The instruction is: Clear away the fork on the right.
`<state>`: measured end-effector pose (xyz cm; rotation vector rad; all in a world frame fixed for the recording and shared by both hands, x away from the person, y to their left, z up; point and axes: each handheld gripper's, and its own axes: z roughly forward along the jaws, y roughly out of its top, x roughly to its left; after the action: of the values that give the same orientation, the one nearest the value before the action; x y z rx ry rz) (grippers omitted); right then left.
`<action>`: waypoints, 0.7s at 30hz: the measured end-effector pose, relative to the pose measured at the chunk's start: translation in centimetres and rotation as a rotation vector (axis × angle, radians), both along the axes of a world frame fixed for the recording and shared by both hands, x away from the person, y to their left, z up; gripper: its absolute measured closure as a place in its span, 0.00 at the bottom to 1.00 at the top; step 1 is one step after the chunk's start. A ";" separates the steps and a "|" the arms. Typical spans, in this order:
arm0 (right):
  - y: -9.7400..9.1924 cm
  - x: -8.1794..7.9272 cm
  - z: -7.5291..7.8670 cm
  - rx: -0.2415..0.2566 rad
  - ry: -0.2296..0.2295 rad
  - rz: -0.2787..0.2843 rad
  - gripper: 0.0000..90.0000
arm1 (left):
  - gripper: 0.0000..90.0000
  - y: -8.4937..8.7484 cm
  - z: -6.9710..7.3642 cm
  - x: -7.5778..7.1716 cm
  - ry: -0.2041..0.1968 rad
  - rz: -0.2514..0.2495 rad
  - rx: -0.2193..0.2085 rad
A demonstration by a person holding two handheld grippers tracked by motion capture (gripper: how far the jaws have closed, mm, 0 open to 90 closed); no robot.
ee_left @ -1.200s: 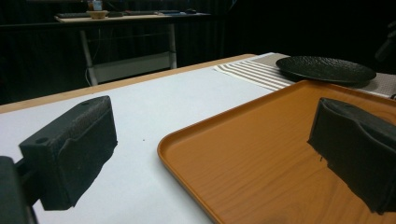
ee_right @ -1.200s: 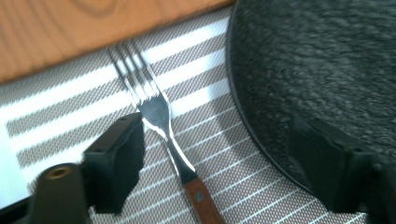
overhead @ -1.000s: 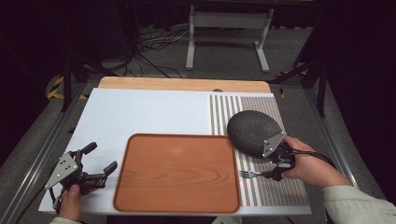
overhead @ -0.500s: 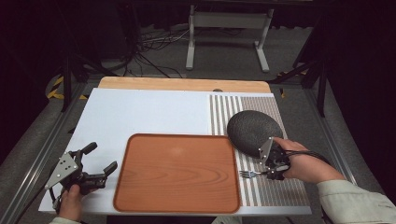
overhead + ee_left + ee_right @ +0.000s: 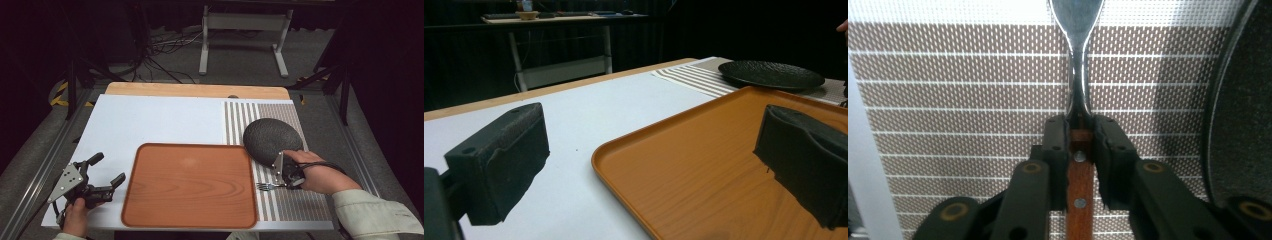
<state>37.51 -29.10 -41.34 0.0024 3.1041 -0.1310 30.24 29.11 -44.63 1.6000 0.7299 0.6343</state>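
Here the fork [image 5: 270, 186] lies on the striped mat [image 5: 295, 205] at the near right of the surface [image 5: 150, 120], its tines pointing left toward the orange tray [image 5: 190, 185] and stopping just short of that tray's right rim. In the right gripper view the fork [image 5: 1078, 75] shows a bright metal neck running away from the camera and a wooden handle with two rivets. The right tongs [image 5: 287, 177] have just been closing, and their two black jaws now press on that handle from both sides, right where the wood meets the metal (the pads sit flush against it). The fork looks level with the mat; whether it is lifted clear I cannot tell. Just beyond the right hand [image 5: 320, 175] sits a dark, rough-textured plate [image 5: 270, 137] on the same mat, close beside the tray's far right corner.

Well apart, at the near left of the surface, the left tongs [image 5: 102, 172] rest on the pale sheet with their jaws spread wide and nothing between them. They point toward the tray's left edge, near it.
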 end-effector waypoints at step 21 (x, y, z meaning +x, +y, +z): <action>0.3 -0.5 1.2 0.015 -0.030 0.000 0.87 | 0.02 0.0 0.0 0.0 0.001 0.005 -0.007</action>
<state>37.02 -28.81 -40.15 0.0052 3.0750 -0.1074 30.24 29.13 -44.65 1.5924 0.7362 0.6341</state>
